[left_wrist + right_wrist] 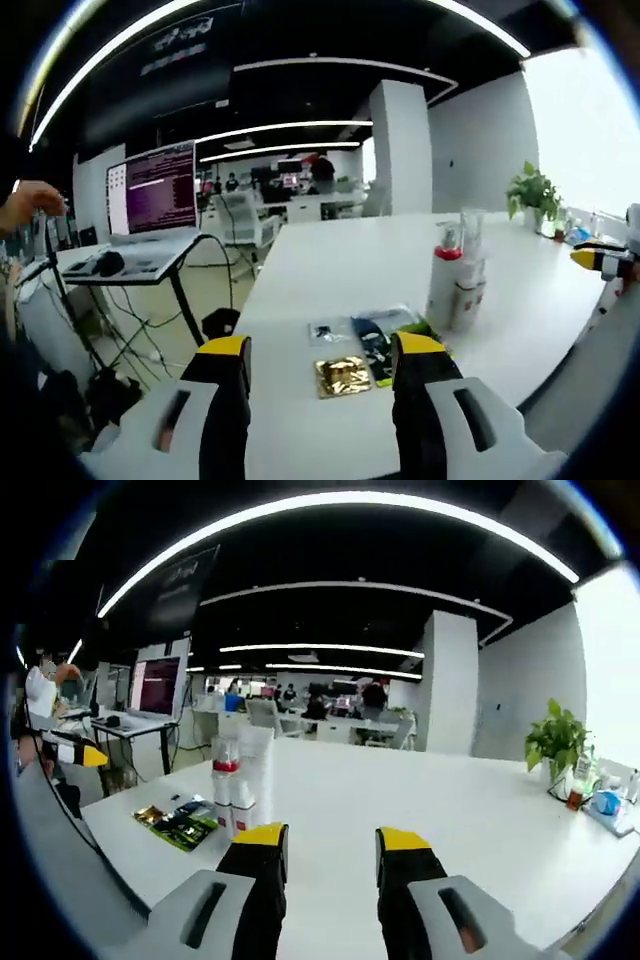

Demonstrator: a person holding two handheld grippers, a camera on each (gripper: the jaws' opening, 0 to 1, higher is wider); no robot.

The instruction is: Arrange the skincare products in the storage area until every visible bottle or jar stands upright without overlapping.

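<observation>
Two white skincare bottles stand upright and close together on the white table (pixel 330 260): a bottle with a red band (pixel 444 283) and a taller clear-capped bottle (pixel 469 275). In the right gripper view the same pair appears as the red-banded bottle (pixel 224 780) and the taller bottle (pixel 252 772). Flat sachets lie beside them, a gold sachet (pixel 343 375) and dark sachets (pixel 374 346), (pixel 183 827). My left gripper (pixel 322 350) is open above the sachets, holding nothing. My right gripper (pixel 331 838) is open too, right of the bottles.
A potted plant (pixel 532 190) (pixel 557 738) and small items stand at the table's far side. A stand with a lit monitor (pixel 155 190) and cables is beyond the table's end. A person's hand (pixel 30 200) shows there. The table edge (pixel 110 855) runs near the sachets.
</observation>
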